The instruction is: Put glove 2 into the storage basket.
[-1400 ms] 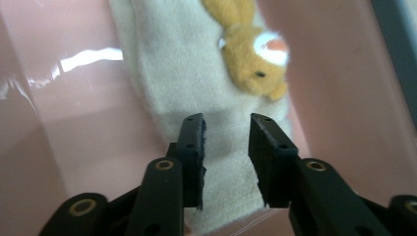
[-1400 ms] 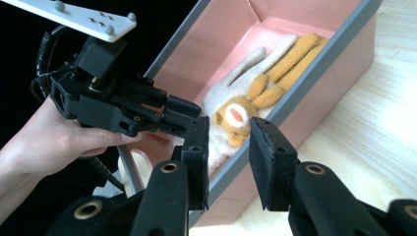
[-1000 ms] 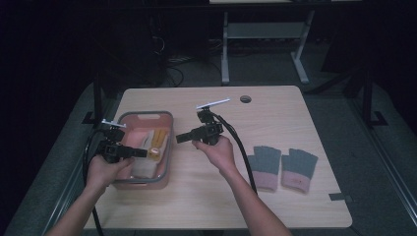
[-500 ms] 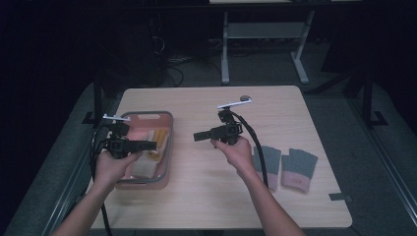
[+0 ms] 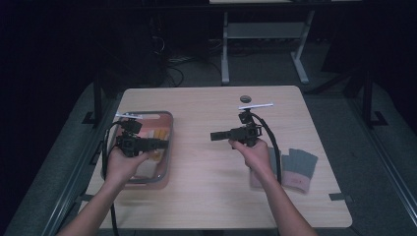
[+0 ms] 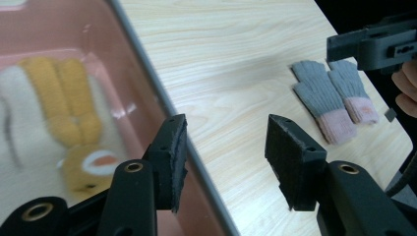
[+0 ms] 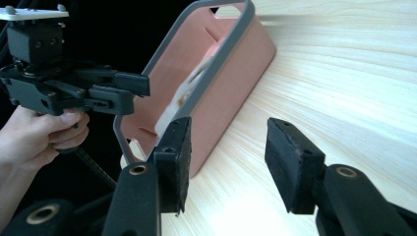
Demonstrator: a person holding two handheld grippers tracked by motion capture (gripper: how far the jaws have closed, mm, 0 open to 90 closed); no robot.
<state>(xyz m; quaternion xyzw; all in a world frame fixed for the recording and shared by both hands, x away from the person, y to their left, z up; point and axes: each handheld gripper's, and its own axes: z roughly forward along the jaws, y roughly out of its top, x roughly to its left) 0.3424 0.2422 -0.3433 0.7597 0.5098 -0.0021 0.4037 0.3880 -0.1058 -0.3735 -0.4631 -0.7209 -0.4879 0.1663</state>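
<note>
Middle of table: we see bare pale wooden tabletop (image 5: 206,187) between the pink plastic bin with grey rim (image 5: 168,147) and the pair of grey knitted gloves with pink cuffs (image 5: 297,167).
Left side: the bin's wall blocks low passage (yellow-and-white knitted gloves (image 6: 74,118) lie inside).
Far edge: a small dark round disc (image 5: 245,99) sits there, well apart from the rest.
Air above centre: the left gripper (image 5: 160,143) and the right gripper (image 5: 214,135) point at each other, jaws apart and empty, having just been opening.
</note>
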